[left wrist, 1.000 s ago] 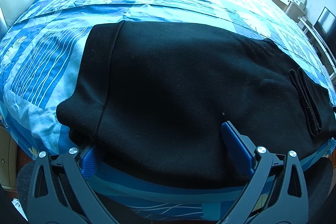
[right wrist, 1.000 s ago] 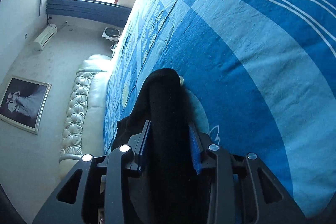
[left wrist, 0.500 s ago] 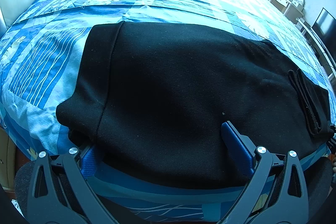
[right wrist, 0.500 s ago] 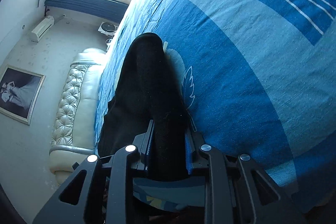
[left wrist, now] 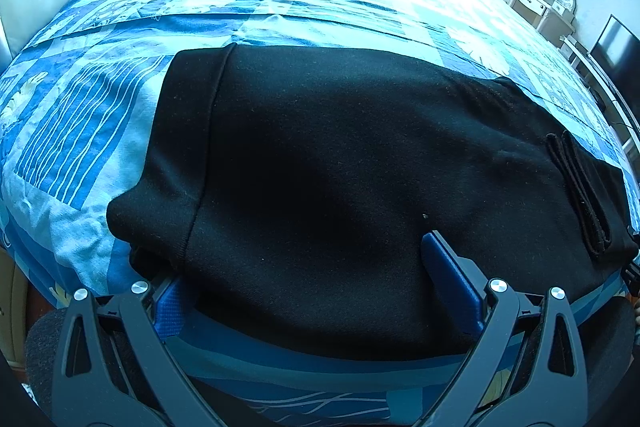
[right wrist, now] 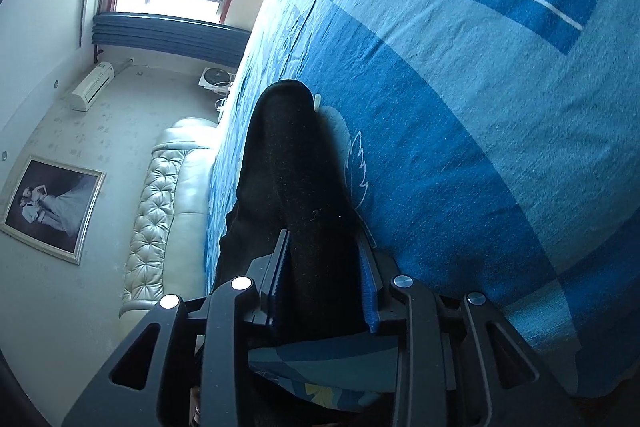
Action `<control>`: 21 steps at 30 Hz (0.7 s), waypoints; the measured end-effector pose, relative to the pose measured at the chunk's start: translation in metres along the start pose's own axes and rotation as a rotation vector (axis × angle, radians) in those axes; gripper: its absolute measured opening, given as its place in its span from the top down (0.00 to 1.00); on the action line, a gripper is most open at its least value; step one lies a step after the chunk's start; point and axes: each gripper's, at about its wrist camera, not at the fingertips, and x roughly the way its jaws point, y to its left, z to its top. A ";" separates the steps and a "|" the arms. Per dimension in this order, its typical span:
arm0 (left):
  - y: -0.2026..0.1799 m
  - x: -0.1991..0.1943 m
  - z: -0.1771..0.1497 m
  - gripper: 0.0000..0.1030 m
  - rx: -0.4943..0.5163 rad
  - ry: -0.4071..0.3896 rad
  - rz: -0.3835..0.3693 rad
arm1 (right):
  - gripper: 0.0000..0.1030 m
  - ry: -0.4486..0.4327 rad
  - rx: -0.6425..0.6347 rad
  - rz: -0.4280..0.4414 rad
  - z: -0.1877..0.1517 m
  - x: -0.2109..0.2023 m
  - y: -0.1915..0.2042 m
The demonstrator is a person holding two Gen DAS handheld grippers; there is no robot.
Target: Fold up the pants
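1. Across the blue patterned bed (left wrist: 100, 131), the black pants (left wrist: 340, 167) lie flat in a wide folded slab, waistband toward 9 o'clock in the left wrist view.
2. At 6 o'clock in that view the left claw (left wrist: 316, 283) tilts steeply down over the near edge of the pants, its jaws spread wide apart; one blue pad (left wrist: 448, 275) rests on top of the cloth, the other sits at the cloth's edge at 7 o'clock.
3. The right claw (right wrist: 322, 275) points shallowly down along the bed's surface, rolled onto its side.
4. A thick fold of the pants (right wrist: 296, 179) runs up between its jaws toward 12 o'clock; the pads touch the cloth on both sides while the jaws are opening.
5. A padded headboard (right wrist: 160, 211) shows at 9 o'clock.
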 end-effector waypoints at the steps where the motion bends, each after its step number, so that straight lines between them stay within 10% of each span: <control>1: 0.000 0.000 0.000 0.02 0.000 -0.002 0.000 | 0.69 -0.002 -0.009 -0.012 0.000 -0.001 0.001; 21: 0.000 0.001 -0.001 0.02 0.010 -0.022 0.005 | 0.63 0.004 -0.120 -0.147 -0.005 0.011 0.030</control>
